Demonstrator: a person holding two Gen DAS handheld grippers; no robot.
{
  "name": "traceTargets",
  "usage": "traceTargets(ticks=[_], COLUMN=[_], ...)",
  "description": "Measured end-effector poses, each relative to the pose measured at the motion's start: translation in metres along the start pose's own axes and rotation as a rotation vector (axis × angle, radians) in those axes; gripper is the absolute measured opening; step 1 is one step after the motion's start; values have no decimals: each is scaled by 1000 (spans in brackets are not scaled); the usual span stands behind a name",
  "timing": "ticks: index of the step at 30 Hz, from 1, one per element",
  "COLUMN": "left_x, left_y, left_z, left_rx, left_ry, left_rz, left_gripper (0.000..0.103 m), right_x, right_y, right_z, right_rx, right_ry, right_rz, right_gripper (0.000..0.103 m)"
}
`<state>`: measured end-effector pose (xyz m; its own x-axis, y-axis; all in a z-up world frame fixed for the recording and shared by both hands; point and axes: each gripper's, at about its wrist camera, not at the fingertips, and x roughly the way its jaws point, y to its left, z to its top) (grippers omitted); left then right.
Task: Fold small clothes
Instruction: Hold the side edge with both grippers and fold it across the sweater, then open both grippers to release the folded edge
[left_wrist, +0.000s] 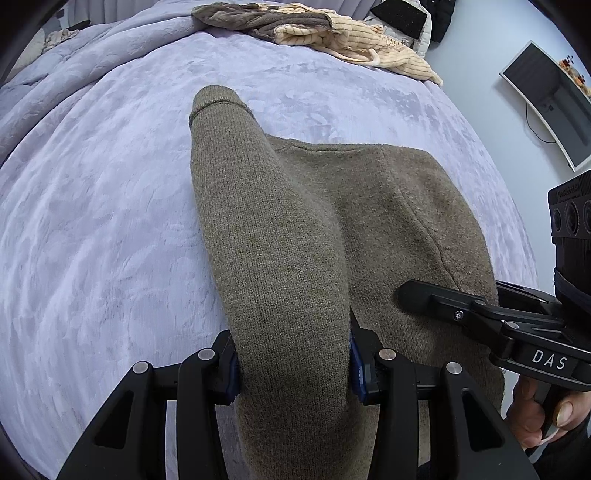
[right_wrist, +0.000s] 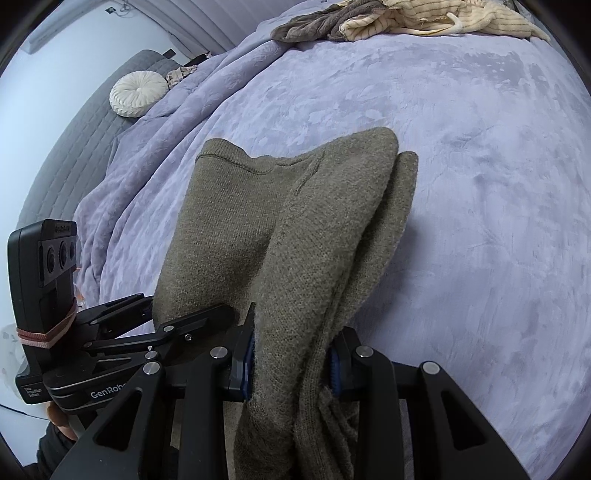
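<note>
1. Two tools grip one olive knit garment (left_wrist: 295, 236) on the lavender bed (left_wrist: 92, 221).
2. Left tool (left_wrist: 293, 363) is clenched on a sleeve-like fold running straight ahead.
3. Right tool (right_wrist: 291, 363) is clenched on bunched layers, just beside the left.
</note>
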<state>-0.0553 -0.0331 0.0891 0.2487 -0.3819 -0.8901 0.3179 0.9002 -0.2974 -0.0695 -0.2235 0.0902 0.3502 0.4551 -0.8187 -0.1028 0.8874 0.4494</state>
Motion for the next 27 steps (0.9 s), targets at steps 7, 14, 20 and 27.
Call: traceTargets(ticks=[7,14,20,27], left_x=[4,12,19,-15], left_y=[3,7,26,16], left_z=[-9,-17,-28,-44], left_rx=[-9,-17,-74,-29], left_ry=[9,11,3,-76], left_rz=[-1,-2,50,150], left_gripper=[46,46,85,85], right_x=[6,11,26,-29], right_y=[0,-4,-34,-26], right_z=[-7,-10,-15,-29], right_rx=[4,9,70,-21], right_ry=[11,17,34,-124], right_rz=[6,11,-6,-54], right_gripper=[33,33,58,62])
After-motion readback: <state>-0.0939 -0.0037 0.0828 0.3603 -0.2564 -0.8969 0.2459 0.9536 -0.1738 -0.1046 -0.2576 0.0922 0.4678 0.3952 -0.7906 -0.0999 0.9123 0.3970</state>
